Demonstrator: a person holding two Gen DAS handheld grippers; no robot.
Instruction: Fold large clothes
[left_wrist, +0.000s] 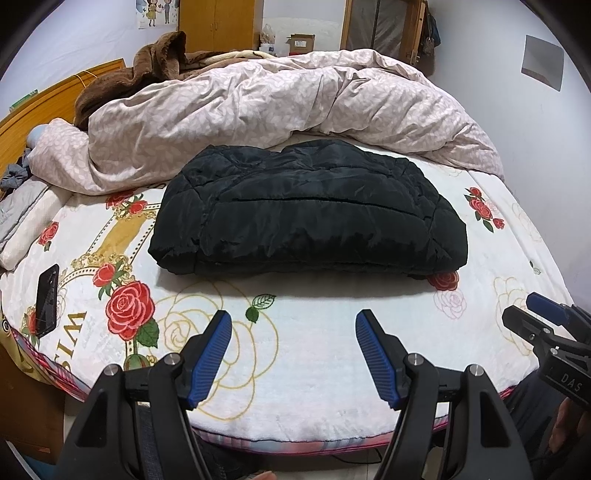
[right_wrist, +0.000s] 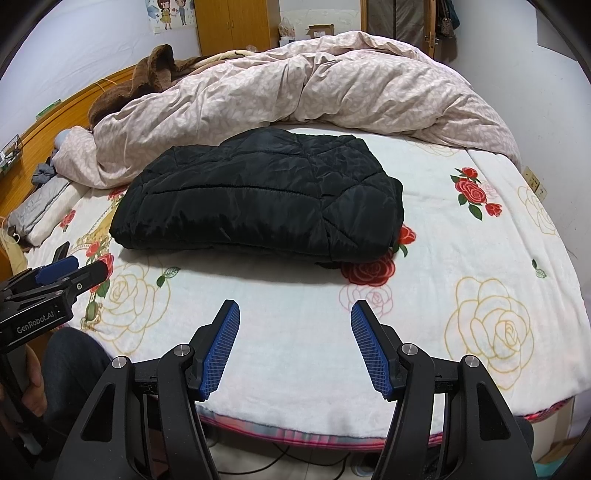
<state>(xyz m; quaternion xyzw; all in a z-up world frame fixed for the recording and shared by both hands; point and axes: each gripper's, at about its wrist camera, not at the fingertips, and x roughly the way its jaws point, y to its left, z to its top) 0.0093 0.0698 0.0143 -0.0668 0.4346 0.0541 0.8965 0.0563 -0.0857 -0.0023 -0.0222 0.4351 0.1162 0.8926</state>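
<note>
black quilted jacket (left_wrist: 306, 210): folded into a thick rectangular bundle, lying mid-bed on the rose-print blanket (left_wrist: 314, 369), just in front of the crumpled pink duvet (left_wrist: 258, 107).
left gripper (left_wrist: 293, 354): jaws spread wide, nothing between the blue pads, held over the near edge of the blanket, apart from the jacket.
right gripper (right_wrist: 295, 347): likewise wide apart and empty, over the same near edge, beside the left one.
dark phone (left_wrist: 48, 299): flat on the blanket, far left.

A folded black jacket (right_wrist: 258, 199) is laid on the bed (right_wrist: 461, 258), beyond the right tongs (right_wrist: 295, 314). The tongs are held apart, with nothing between them.
</note>
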